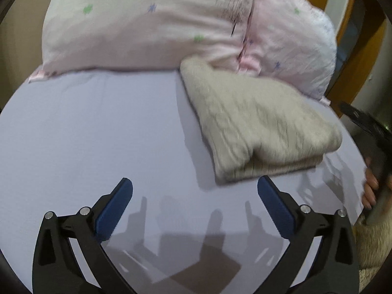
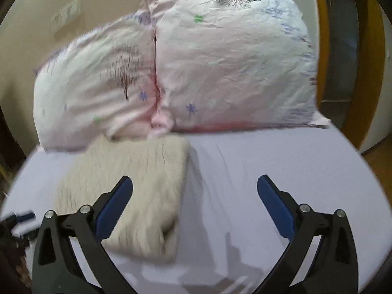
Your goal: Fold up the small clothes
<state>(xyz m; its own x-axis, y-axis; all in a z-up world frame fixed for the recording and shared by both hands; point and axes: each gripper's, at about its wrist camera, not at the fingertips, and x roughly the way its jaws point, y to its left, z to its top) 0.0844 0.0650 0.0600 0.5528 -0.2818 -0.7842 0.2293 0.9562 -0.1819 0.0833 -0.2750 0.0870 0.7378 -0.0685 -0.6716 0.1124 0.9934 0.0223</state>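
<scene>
A folded beige knitted garment [image 1: 254,125] lies on the lilac bed sheet [image 1: 98,134], its far corner against the pillows. My left gripper [image 1: 194,191] is open and empty above the sheet, just in front and to the left of the garment's near edge. In the right wrist view the same garment [image 2: 137,186] lies to the left. My right gripper [image 2: 194,191] is open and empty; its left finger [image 2: 115,205] hangs over the garment, its right finger over bare sheet [image 2: 269,161].
Two pink pillows with star prints [image 1: 152,22] [image 2: 227,68] lie along the head of the bed. A wooden frame [image 2: 370,56] stands at the right. The other gripper and the hand holding it [image 1: 372,156] show at the right edge.
</scene>
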